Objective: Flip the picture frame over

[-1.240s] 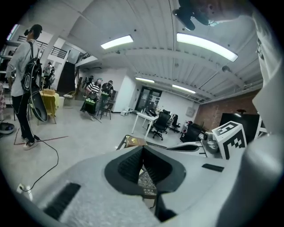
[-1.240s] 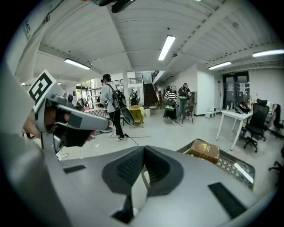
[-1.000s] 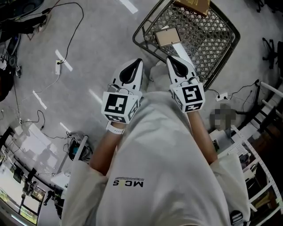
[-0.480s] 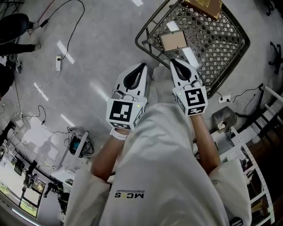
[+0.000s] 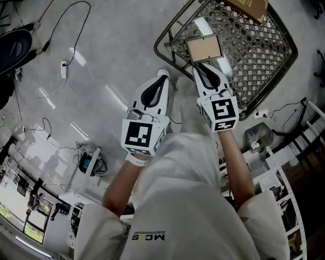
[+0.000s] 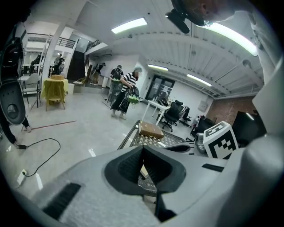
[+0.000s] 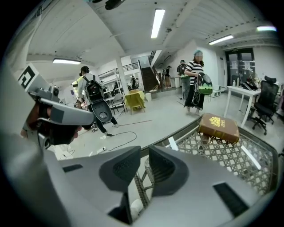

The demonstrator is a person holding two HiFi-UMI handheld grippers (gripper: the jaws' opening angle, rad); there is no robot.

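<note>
Left gripper point(image 5: 162, 74) clenched empty, right gripper point(image 5: 196, 67) barely parted; hover at wire basket's point(image 5: 171, 24) near rim. Inside: one picture frame point(image 5: 203, 49), one book point(image 5: 249, 6). Open floor point(image 5: 117, 45) leftward.

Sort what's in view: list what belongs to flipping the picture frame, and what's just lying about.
For the job:
- picture frame, lying on the wire mesh table
- left gripper, empty
- right gripper, empty

Lying about:
- brown book on the same table
- power strip on the floor
</note>
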